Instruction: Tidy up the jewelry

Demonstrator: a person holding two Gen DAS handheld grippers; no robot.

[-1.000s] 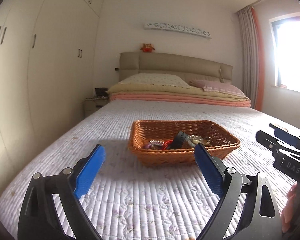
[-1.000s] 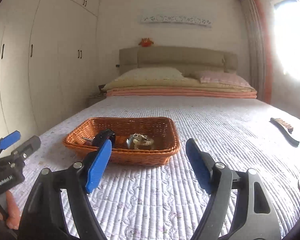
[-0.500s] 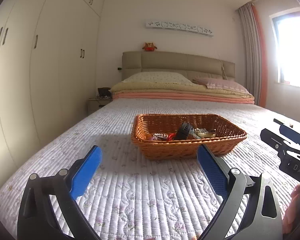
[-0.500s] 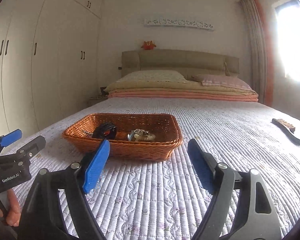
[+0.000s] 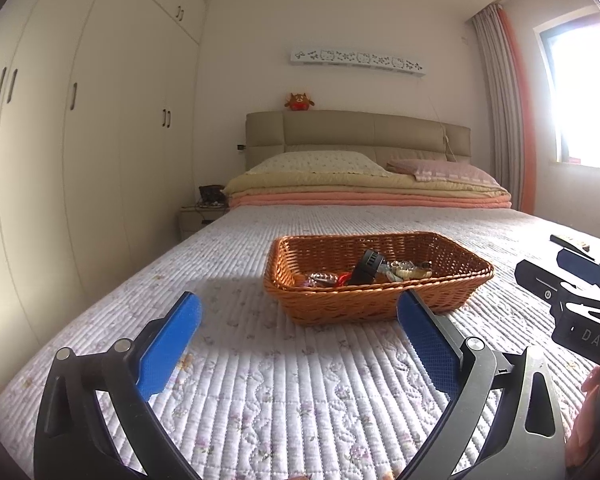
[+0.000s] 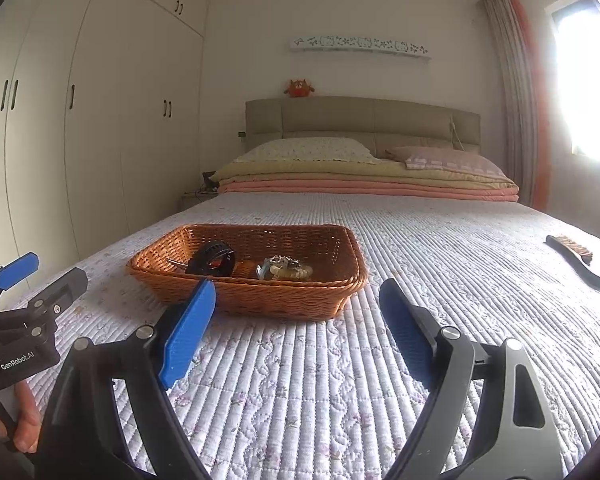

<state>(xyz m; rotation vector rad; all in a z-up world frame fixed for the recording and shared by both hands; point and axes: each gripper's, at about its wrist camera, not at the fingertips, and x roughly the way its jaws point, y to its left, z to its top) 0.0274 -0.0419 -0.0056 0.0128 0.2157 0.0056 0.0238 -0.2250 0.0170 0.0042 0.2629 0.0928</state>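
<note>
Both hand-held grippers are held low over the bed [image 5: 260, 380], pointed toward the headboard end. On the left hand-held gripper [image 5: 300, 336] the blue pads are seen spread wide apart, with only quilted bedspread between them and nothing gripped. On the right hand-held gripper [image 6: 296, 328] the jaws are opening, and nothing but the bedspread is seen between its blue pads either. A woven basket [image 5: 452, 280] is set on the bedspread ahead of both, near the fingertips but not touched by them; in the left wrist view the right-side pad overlaps its front wall only in line of sight. The jewelry [image 6: 286, 268] is gathered inside the basket: a pale beaded piece with metal bits toward the middle, and, in the left wrist view, a sparkly item and something red beside it. A black band-like item [image 6: 212, 262], possibly a watch or bracelet, is propped in the basket to the left of the pale piece. A dark-handled brush [image 6: 576, 258] is laid on the bedspread well apart from the basket, toward the window side. Each hand-held gripper is visible at the edge of the other's view, with fingers of a hand [image 6: 24, 420] wrapped on the handle. Folded blankets and two pillows are stacked at the far end of the bed.
</note>
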